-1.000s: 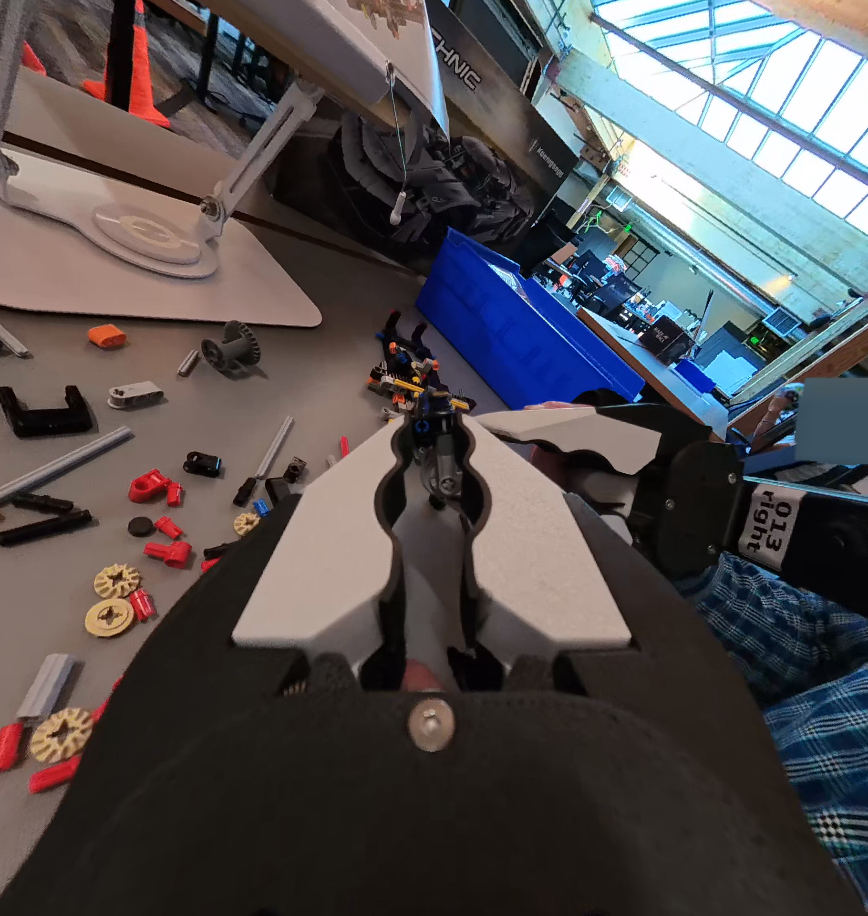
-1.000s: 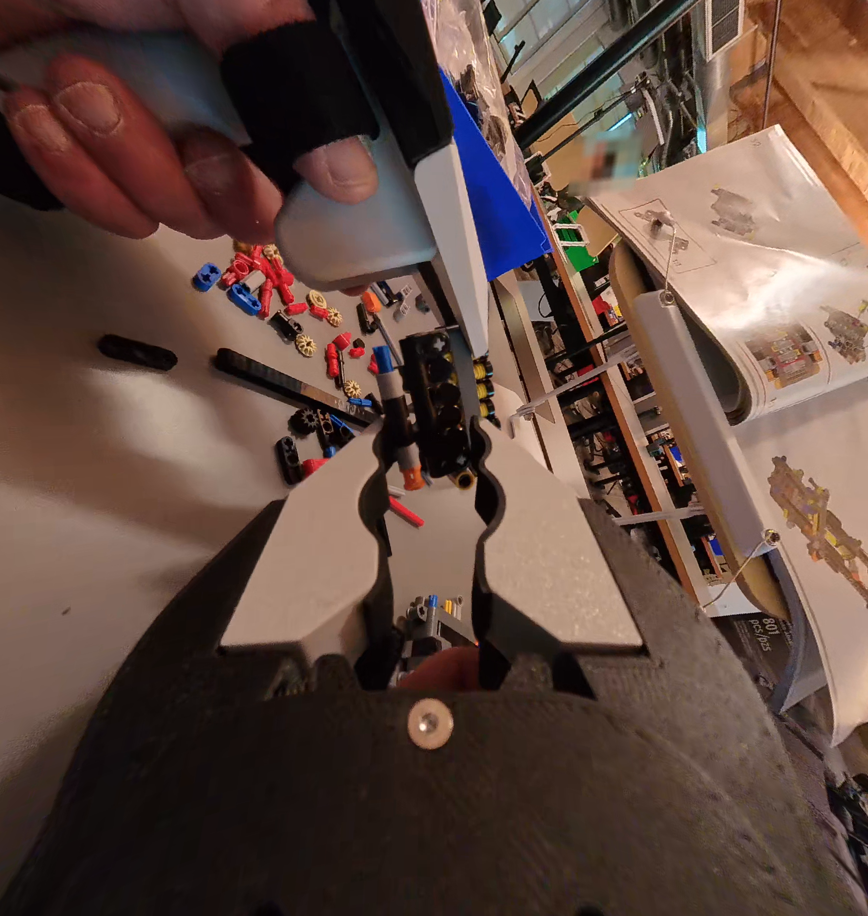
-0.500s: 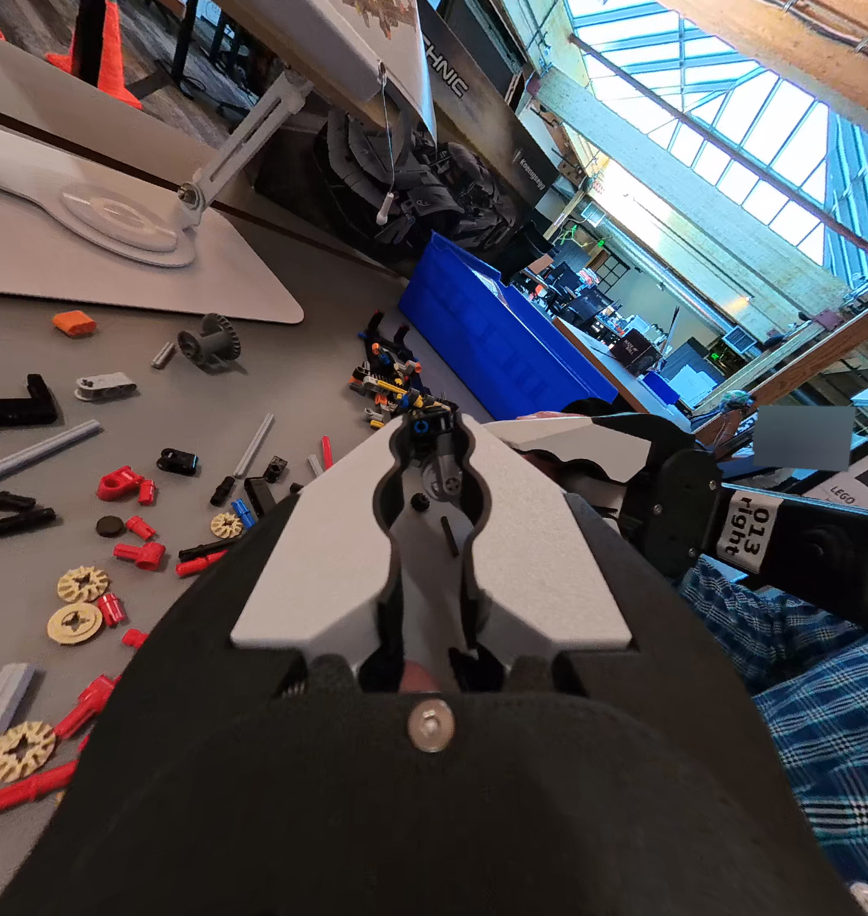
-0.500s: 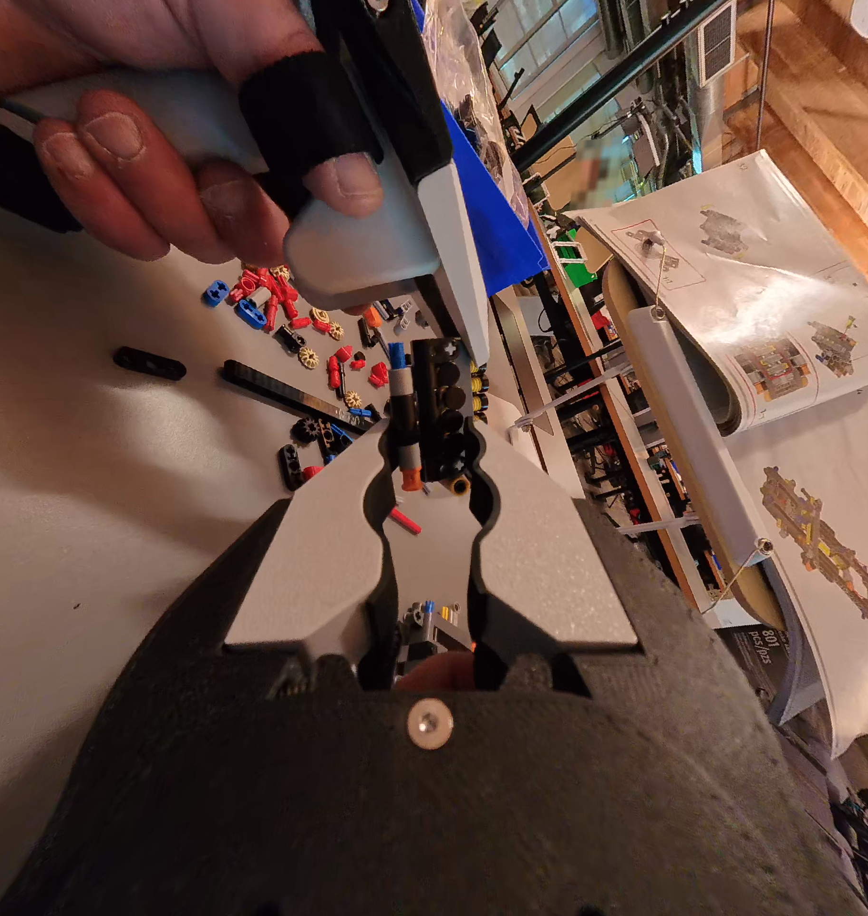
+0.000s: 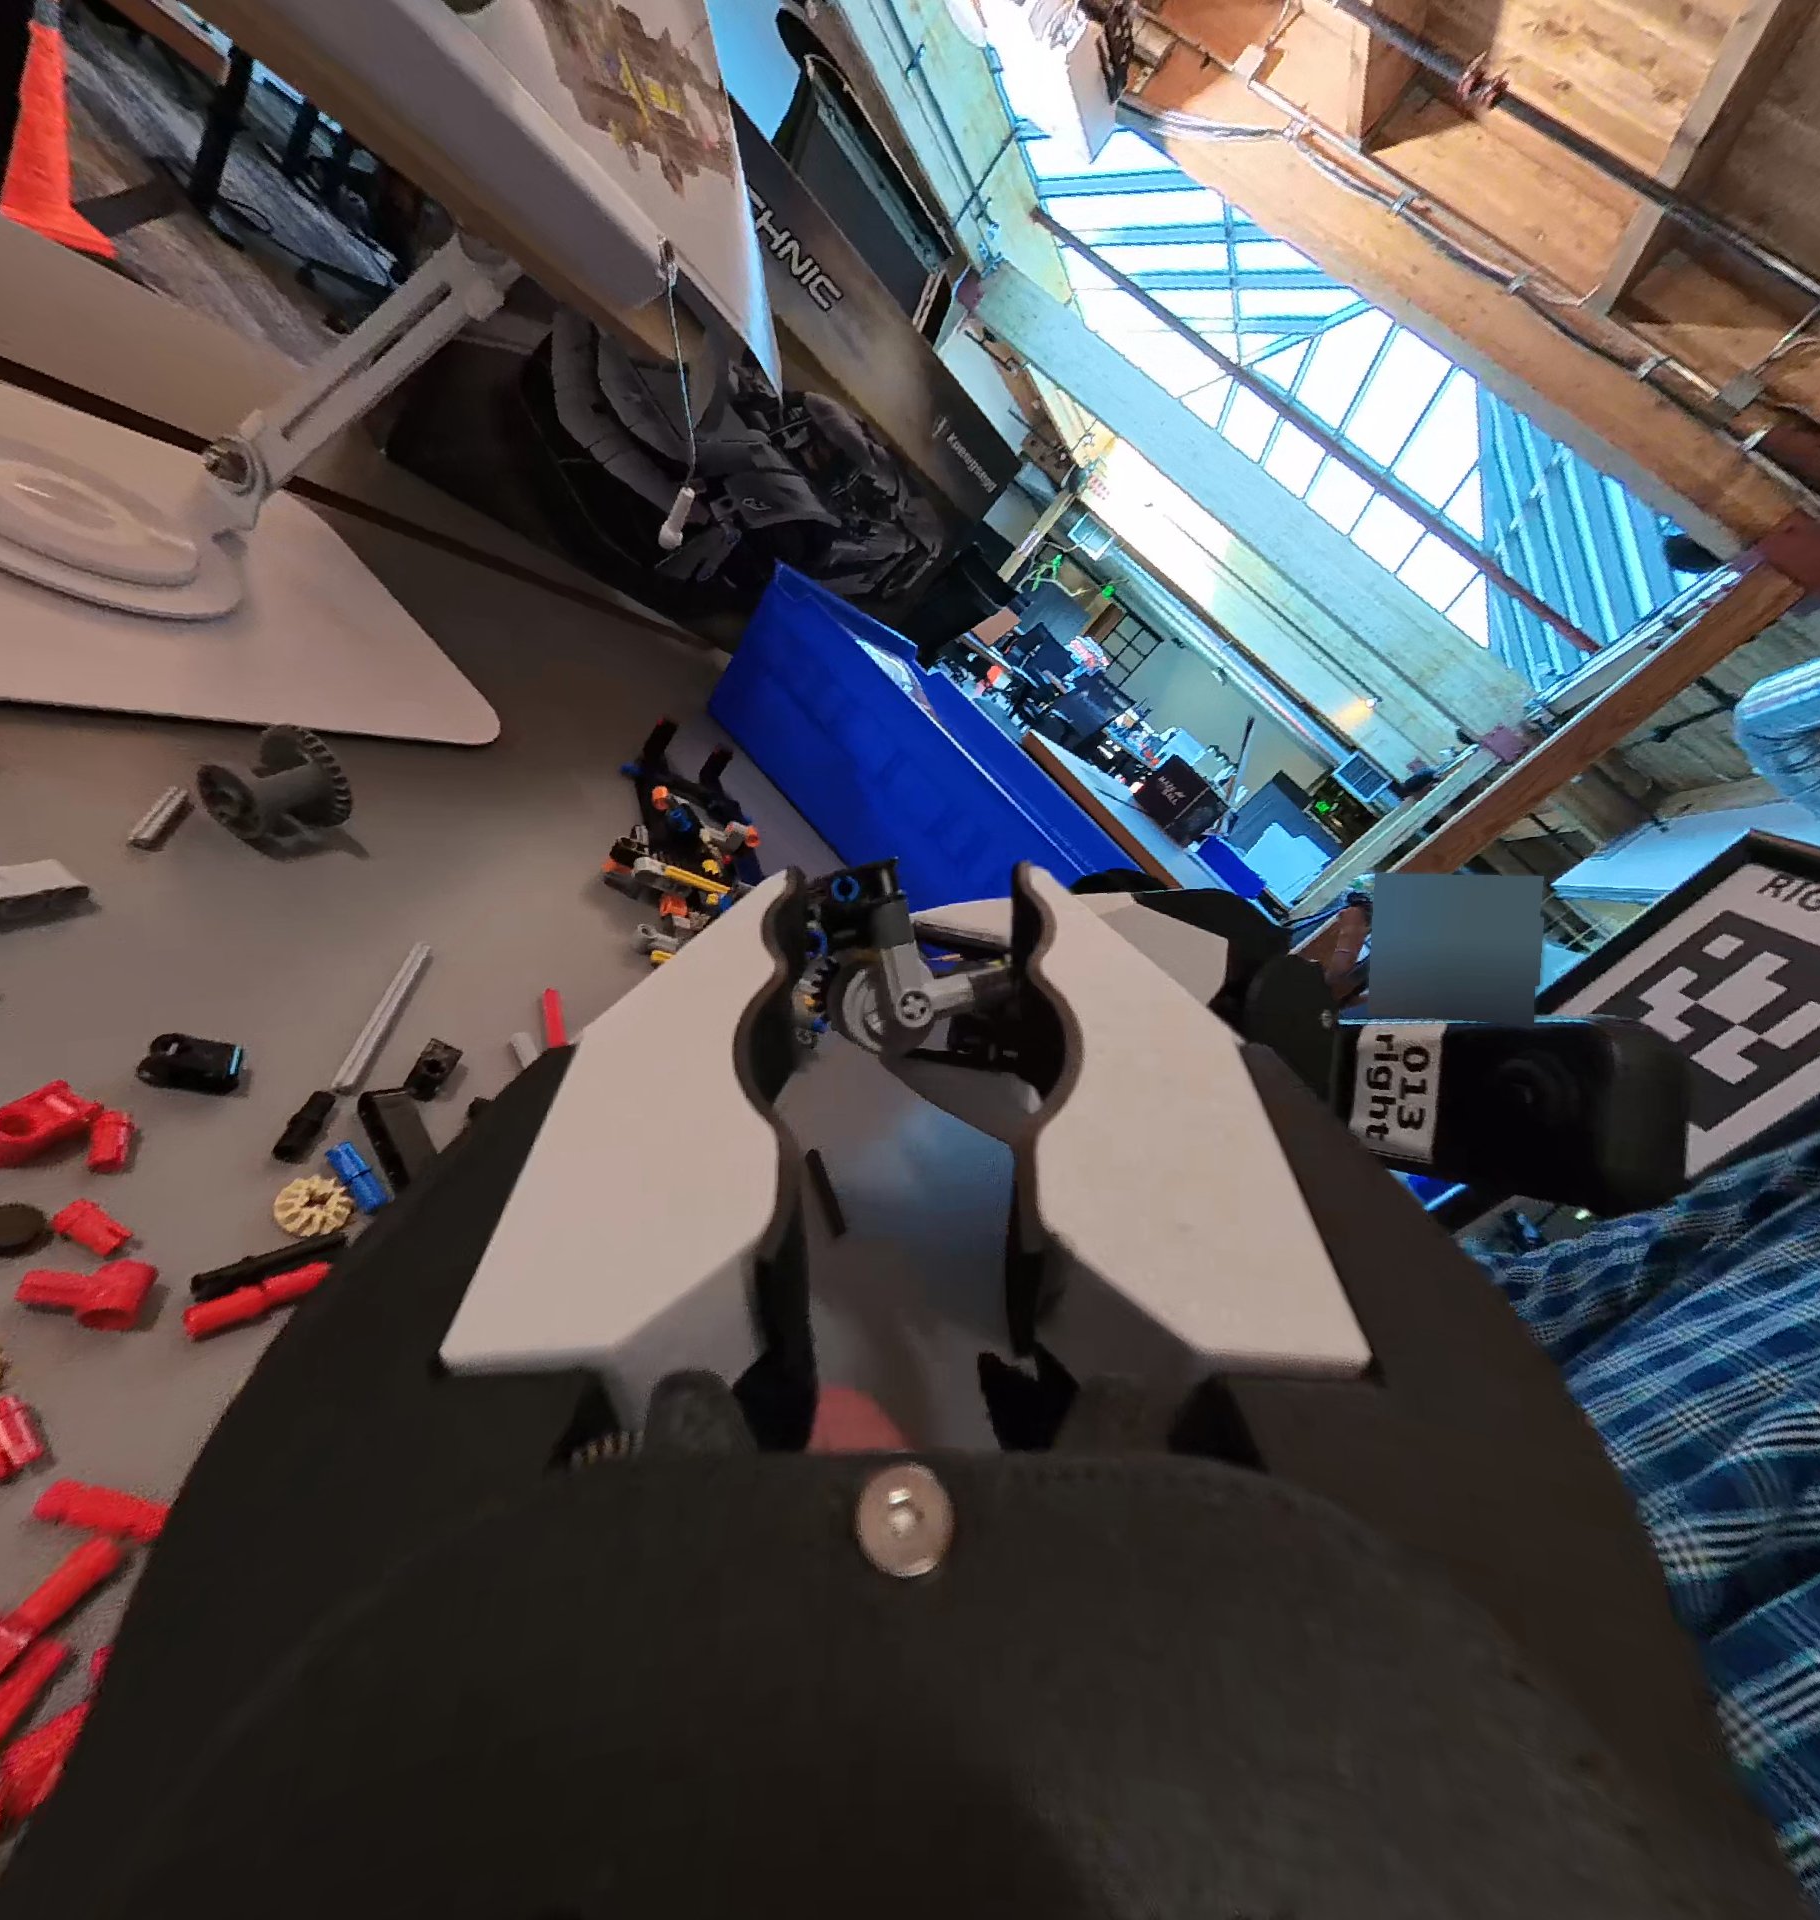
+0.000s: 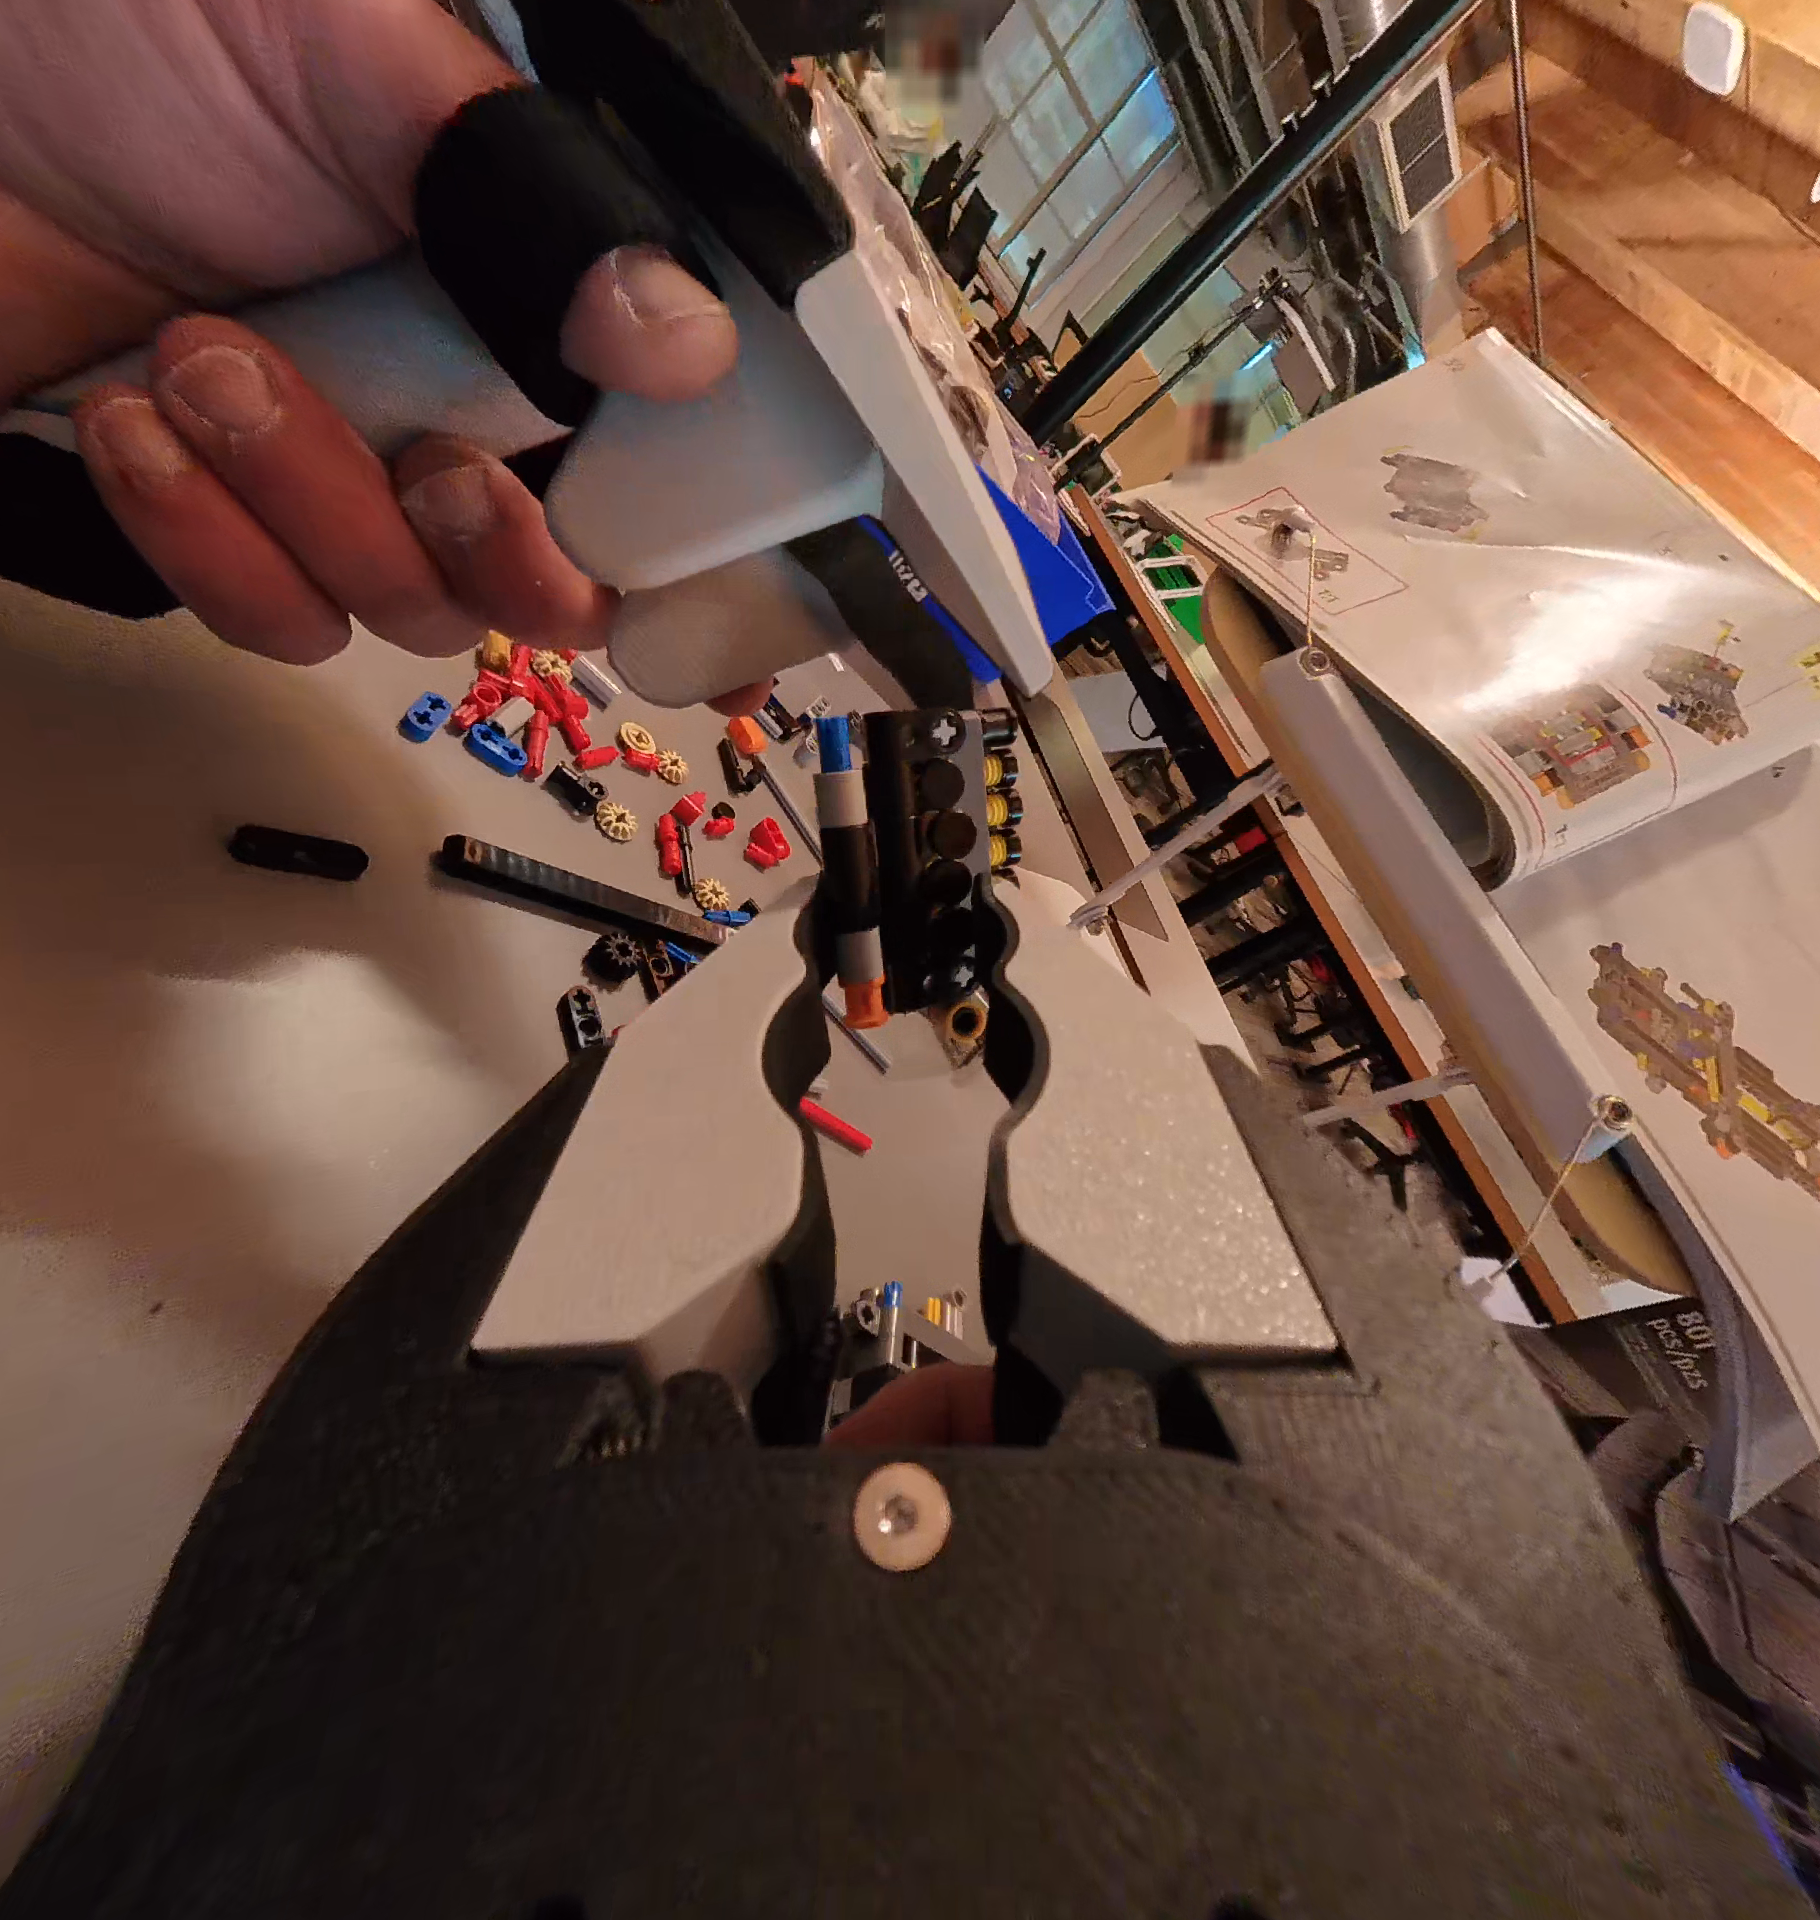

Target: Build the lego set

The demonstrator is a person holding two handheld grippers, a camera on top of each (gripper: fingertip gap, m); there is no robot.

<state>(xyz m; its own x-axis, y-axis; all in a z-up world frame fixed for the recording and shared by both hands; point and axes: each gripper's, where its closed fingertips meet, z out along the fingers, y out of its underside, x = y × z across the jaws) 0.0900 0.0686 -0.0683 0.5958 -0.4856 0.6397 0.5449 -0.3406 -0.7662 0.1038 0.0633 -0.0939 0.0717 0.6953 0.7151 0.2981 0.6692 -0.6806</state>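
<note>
the right tool (image 6: 901,935) is clamped on the black lego assembly (image 6: 932,862), lifted above the table (image 6: 210,1091). the left tool (image 5: 901,904) stands apart, its tips flanking that assembly's grey end (image 5: 890,997). loose pieces (image 5: 85,1288) lie left of it.

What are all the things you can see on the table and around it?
Half-built lego piece: one, black with yellow, blue and orange bits, held in the right hand-held gripper.
Small lego build: one, many colours, on the grey table near the blue bin.
Loose red pieces: many, red, scattered at the table's left.
Tan gears: several, tan, among the red pieces.
Big gear part: one, dark grey, near the white stand.
Blue bin: one, far side of the table.
White stand: one, holds the instruction book.
Orange cone: one, on the floor.
Left hand-held gripper: grey, open.
Right hand-held gripper: grey, shut on the lego piece.
Hand: one, holding the left gripper's handle.
</note>
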